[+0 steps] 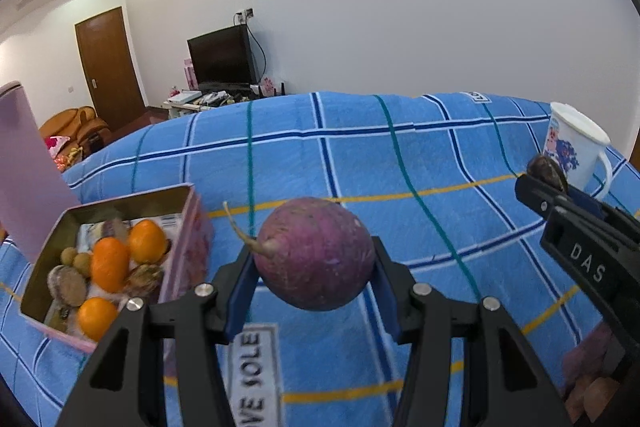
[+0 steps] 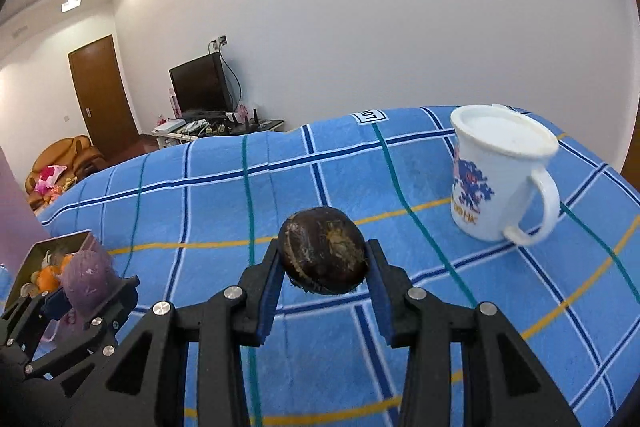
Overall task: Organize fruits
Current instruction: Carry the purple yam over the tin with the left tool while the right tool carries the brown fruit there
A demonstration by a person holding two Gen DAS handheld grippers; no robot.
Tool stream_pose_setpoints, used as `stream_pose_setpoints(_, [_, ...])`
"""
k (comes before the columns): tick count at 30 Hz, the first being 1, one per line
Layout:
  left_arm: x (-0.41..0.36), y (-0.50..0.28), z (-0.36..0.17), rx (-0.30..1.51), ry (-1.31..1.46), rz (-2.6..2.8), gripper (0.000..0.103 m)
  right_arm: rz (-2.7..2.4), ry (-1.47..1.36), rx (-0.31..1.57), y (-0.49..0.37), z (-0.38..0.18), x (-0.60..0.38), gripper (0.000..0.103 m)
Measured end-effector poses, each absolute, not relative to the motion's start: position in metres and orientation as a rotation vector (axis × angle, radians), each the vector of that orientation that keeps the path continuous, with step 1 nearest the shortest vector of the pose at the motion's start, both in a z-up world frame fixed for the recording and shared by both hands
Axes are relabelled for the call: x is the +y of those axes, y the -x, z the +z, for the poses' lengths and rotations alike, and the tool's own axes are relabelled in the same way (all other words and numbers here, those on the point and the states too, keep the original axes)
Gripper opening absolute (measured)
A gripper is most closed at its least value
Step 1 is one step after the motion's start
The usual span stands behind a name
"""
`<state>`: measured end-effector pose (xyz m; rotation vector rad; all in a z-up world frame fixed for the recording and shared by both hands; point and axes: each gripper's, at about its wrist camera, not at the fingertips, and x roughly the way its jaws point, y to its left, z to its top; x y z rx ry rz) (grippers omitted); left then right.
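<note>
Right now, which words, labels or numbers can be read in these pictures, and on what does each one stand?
"DAS": white letters on the black right gripper body.
"VE SOLE", partly hidden, upside down: white patch on the blue checked cloth.
"LO": another cloth patch, cut short.
White mug with blue print: bottom lettering too blurred.

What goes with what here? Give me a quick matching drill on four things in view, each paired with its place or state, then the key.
Things:
1. purple fruit
2. dark brown fruit
3. oranges
4. white mug

Places or states:
A. standing upright on the blue checked cloth
B. lying in the open tin box
C. clamped in the left gripper
D. clamped in the right gripper

Pairs: 1-C, 2-D, 3-B, 4-A
</note>
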<state>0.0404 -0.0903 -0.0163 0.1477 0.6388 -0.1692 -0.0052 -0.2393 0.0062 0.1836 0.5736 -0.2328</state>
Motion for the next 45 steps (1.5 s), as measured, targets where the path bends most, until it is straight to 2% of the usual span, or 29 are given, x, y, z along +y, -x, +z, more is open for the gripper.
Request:
stream_pose_setpoints(16, [-0.037, -0.007, -0.015, 0.597, -0.21, -0.185, 0.054, -0.218, -0.125, 0.463, 0.057, 0.012, -0.194, 0.042])
stream_pose_setpoints(22, [-0.019, -0.008, -0.013, 0.585, -0.15, -0.194, 0.054, -0.209, -0.102, 0.437, 0.07, 0.014, -0.175, 0.042])
stream_pose_setpoints(45, [0.009, -0.008, -0.009, 0.563, -0.096, -0.177, 0.054, -0.13, -0.113, 0.441, 0.068, 0.01, -0.123, 0.042])
